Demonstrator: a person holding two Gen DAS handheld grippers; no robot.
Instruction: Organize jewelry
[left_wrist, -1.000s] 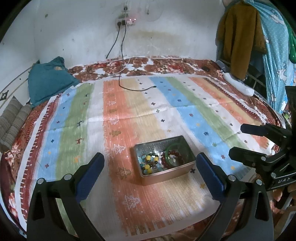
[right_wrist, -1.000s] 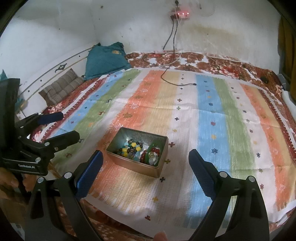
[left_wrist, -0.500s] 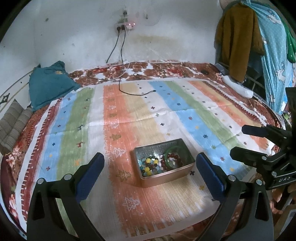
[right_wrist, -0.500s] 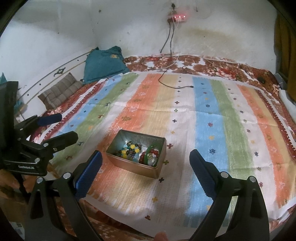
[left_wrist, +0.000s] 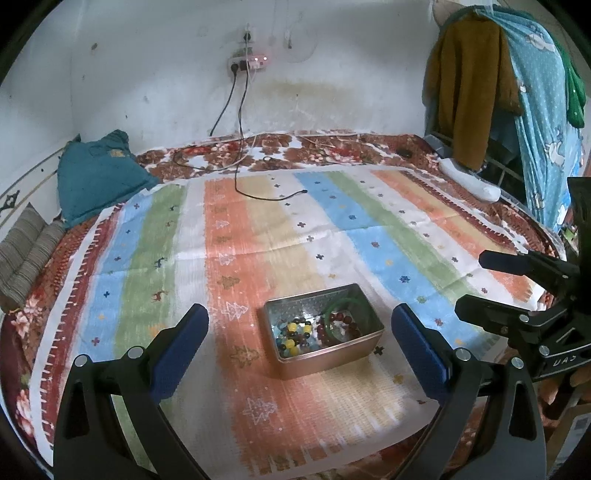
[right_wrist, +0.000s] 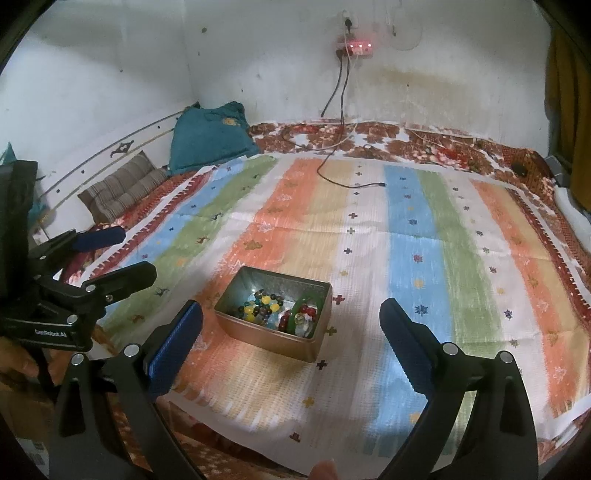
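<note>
Left wrist view shows the beaded jewelry (left_wrist: 314, 330) already gathered in the tin (left_wrist: 364, 349) near the bed's (left_wrist: 110, 258) front edge, both left gripper (left_wrist: 299, 343) and right gripper (right_wrist: 291, 338) spread wide, holding nothing.

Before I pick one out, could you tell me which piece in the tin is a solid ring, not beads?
The green bangle, leaning at the tin's right end beside the beaded bracelets.

Shiny metal tin (left_wrist: 364, 350), glossy beads (left_wrist: 295, 334), woven cloth mat (left_wrist: 258, 240)

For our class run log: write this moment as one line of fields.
left gripper: open, empty | right gripper: open, empty | metal tin: on striped cloth, holds beads
</note>
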